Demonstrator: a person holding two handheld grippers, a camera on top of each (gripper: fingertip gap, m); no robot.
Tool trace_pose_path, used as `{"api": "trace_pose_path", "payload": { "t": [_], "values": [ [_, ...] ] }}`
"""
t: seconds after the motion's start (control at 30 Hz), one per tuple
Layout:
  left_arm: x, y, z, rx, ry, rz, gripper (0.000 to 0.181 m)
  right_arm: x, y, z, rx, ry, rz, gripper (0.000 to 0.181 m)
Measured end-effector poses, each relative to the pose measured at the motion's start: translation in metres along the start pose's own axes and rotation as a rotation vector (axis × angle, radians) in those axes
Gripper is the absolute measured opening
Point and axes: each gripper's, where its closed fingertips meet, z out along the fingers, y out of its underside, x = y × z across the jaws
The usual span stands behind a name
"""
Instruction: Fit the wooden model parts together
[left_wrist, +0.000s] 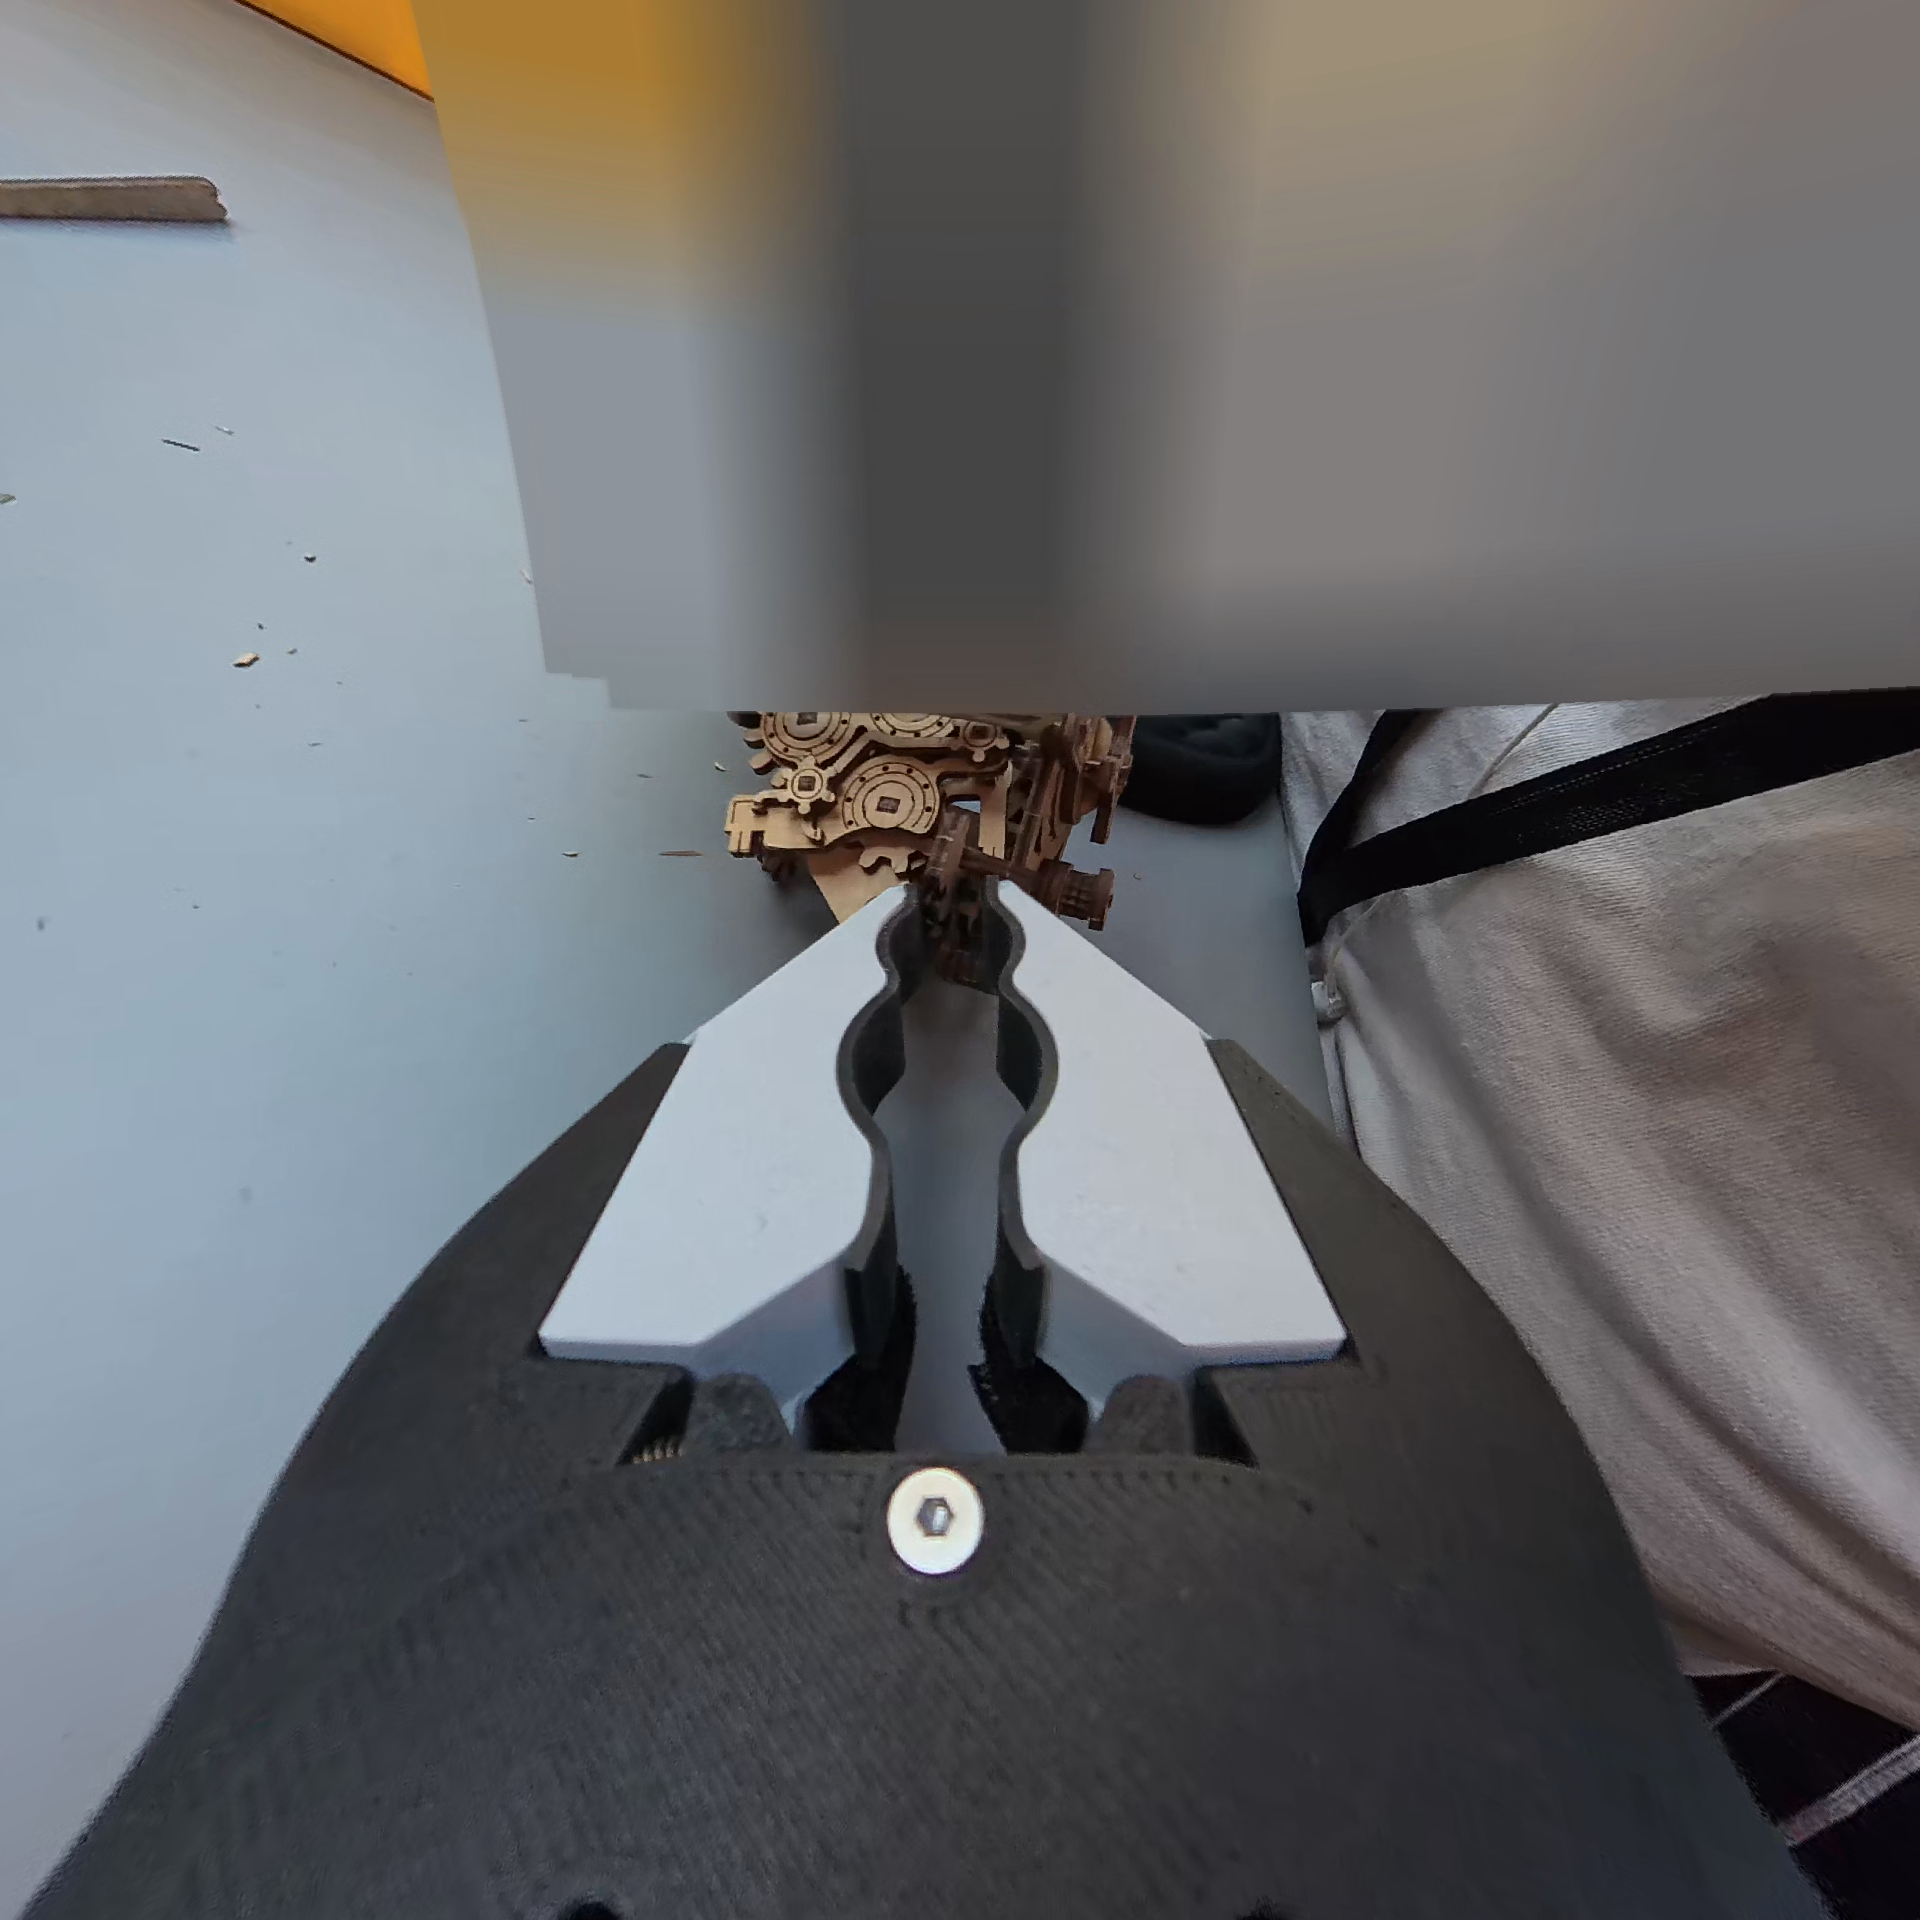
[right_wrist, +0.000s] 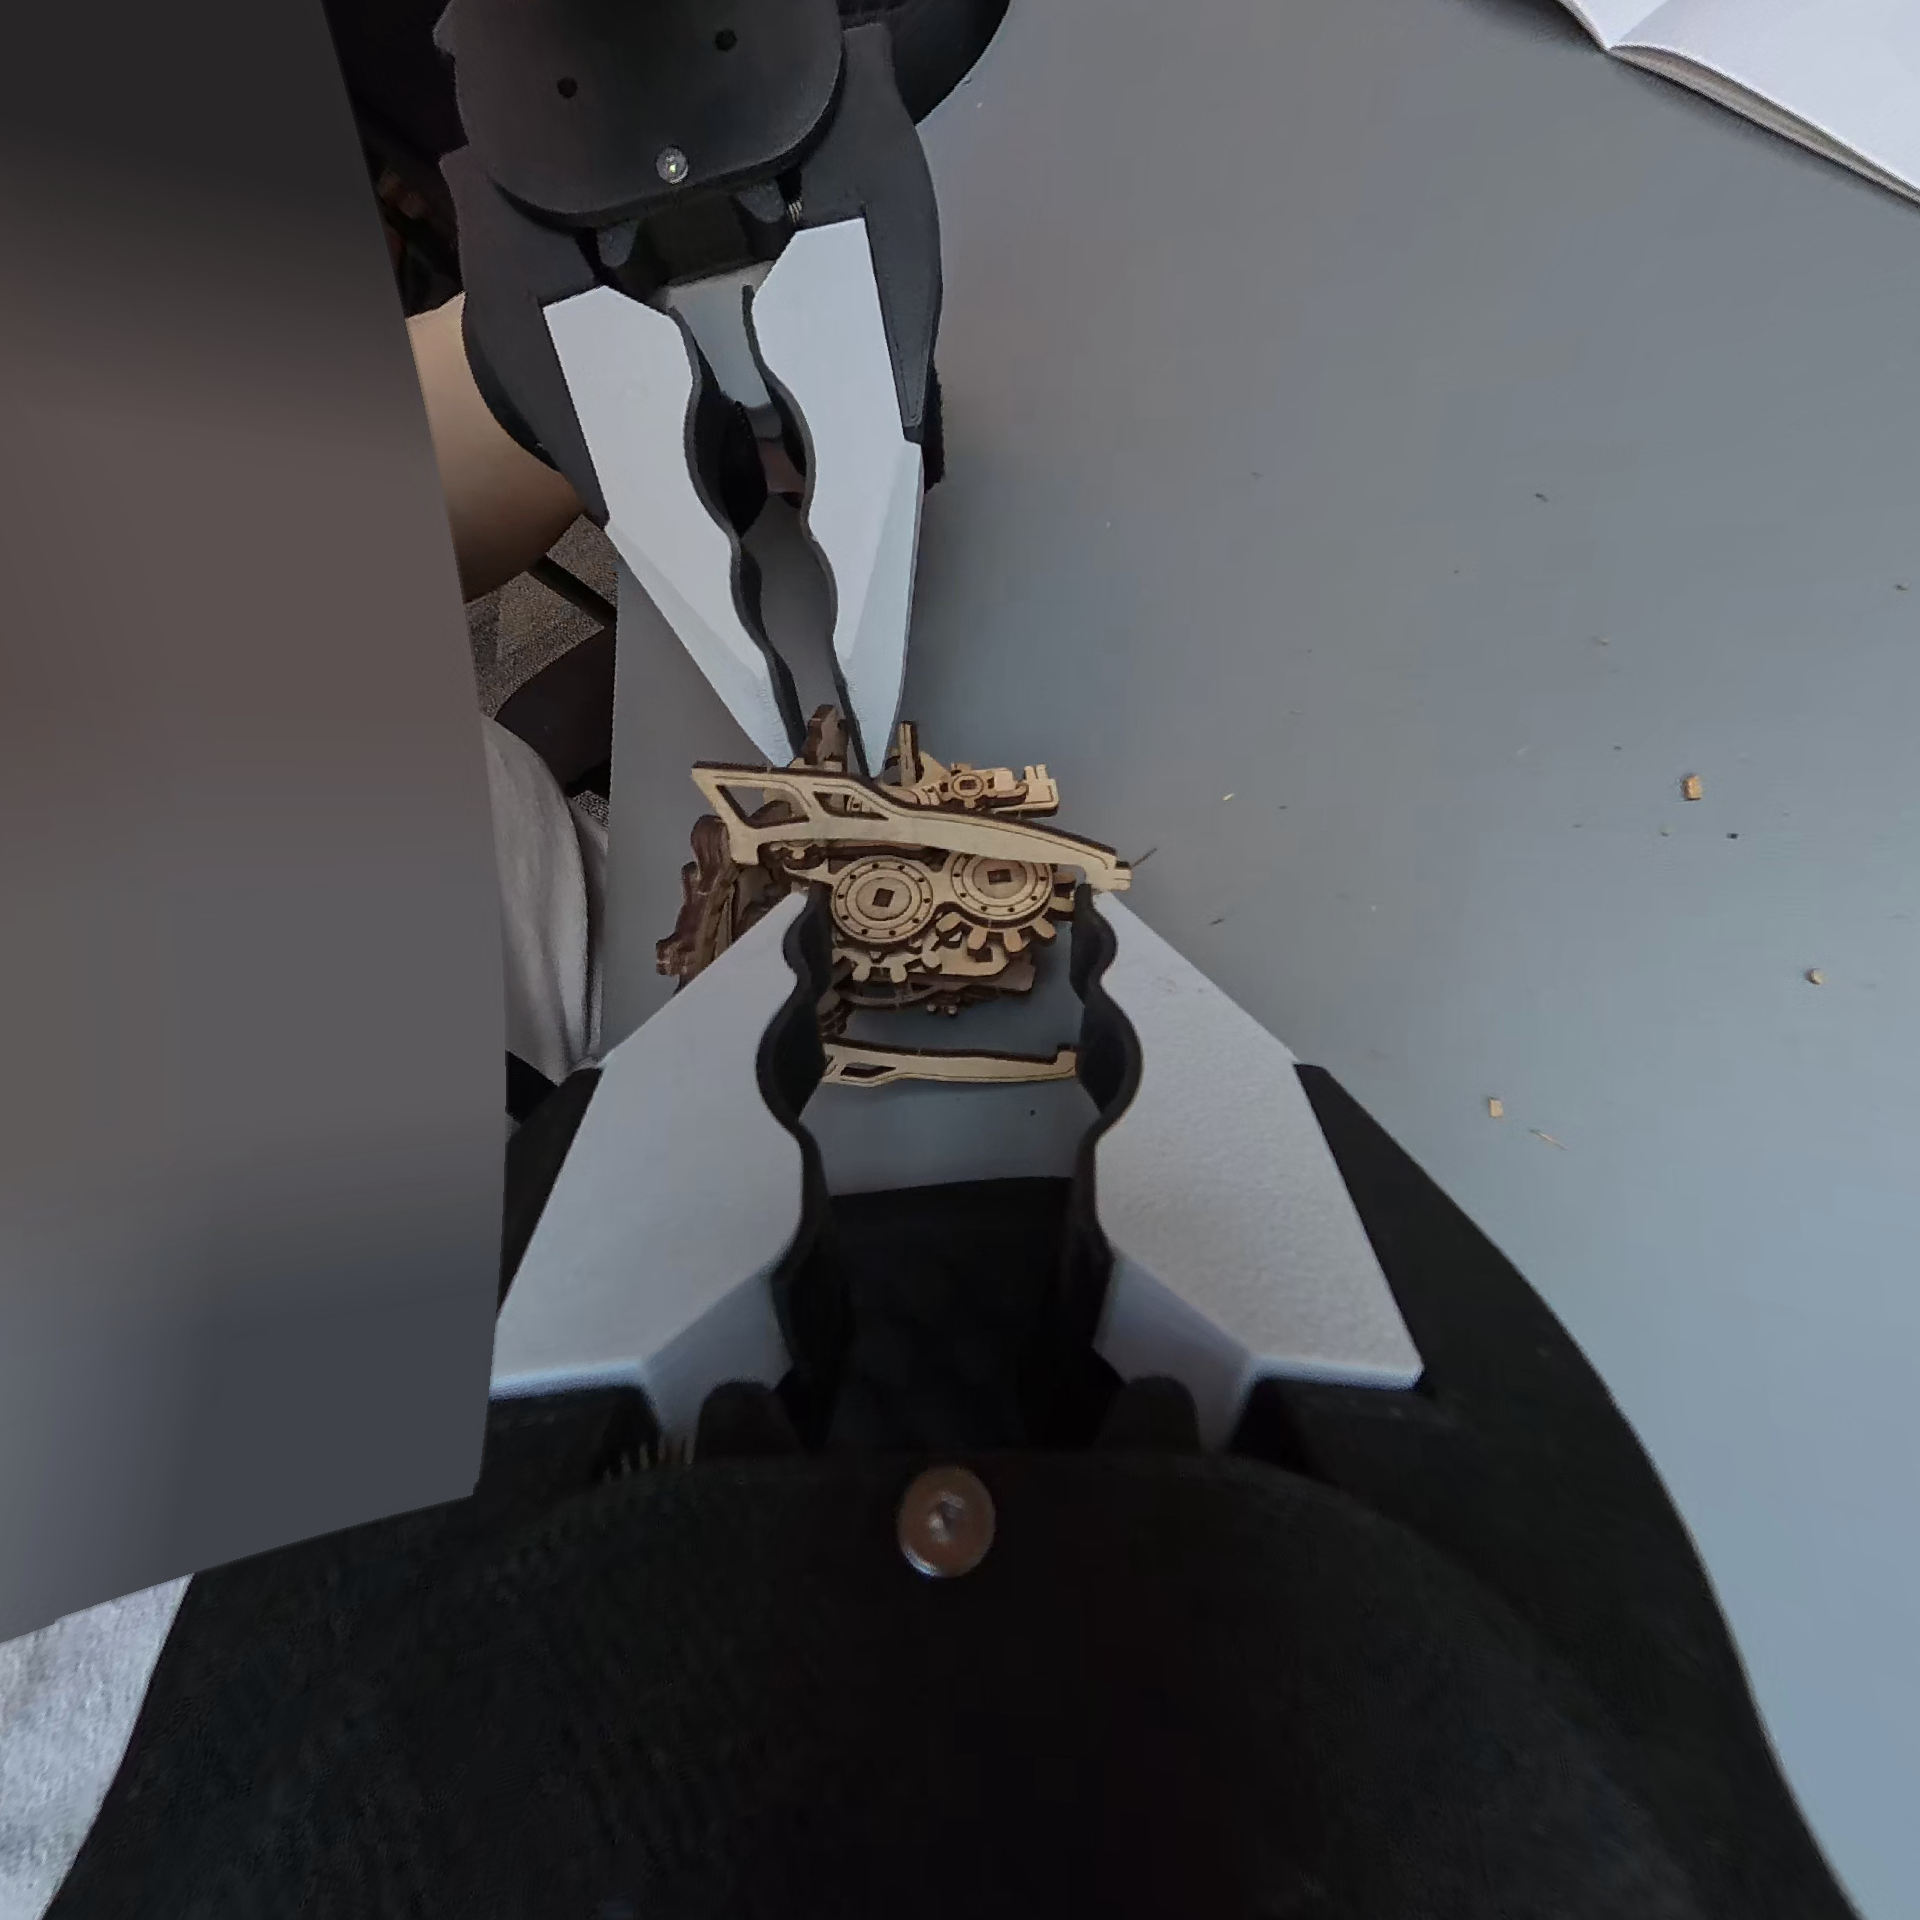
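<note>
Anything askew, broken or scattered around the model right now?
Small wood chips and splinters litter the grey table beside the wooden model, likely debris from the parts. The model itself shows no visible break; both tongs grip it, left tongs and right tongs.

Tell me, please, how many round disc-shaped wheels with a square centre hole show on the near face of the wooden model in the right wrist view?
2: one disc wheel on the left between the right tongs' tips, the other disc wheel beside it to the right, both under the car-shaped side panel. More may be hidden behind.
</note>
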Motion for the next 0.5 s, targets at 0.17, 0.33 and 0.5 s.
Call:
{"api": "trace_pose_path", "payload": {
  "t": [0.17, 0.33, 0.5],
  "values": [
    [0.0022, -0.0006, -0.0015, 0.003, 0.031, 0.002, 0.012, -0.0012, 0.0005, 0.0002, -0.002, -0.001, -0.003, 0.046],
    [0.0068, -0.0025, -0.0033, 0.021, 0.078, -0.009, 0.017, -0.0023, 0.0001, -0.0001, 0.006, -0.011, -0.001, 0.046],
    [0.0055, -0.0024, -0.0025, 0.02, 0.065, -0.005, 0.017, -0.0014, -0.0002, -0.0005, 0.008, -0.009, 0.004, 0.046]
  ]
}}
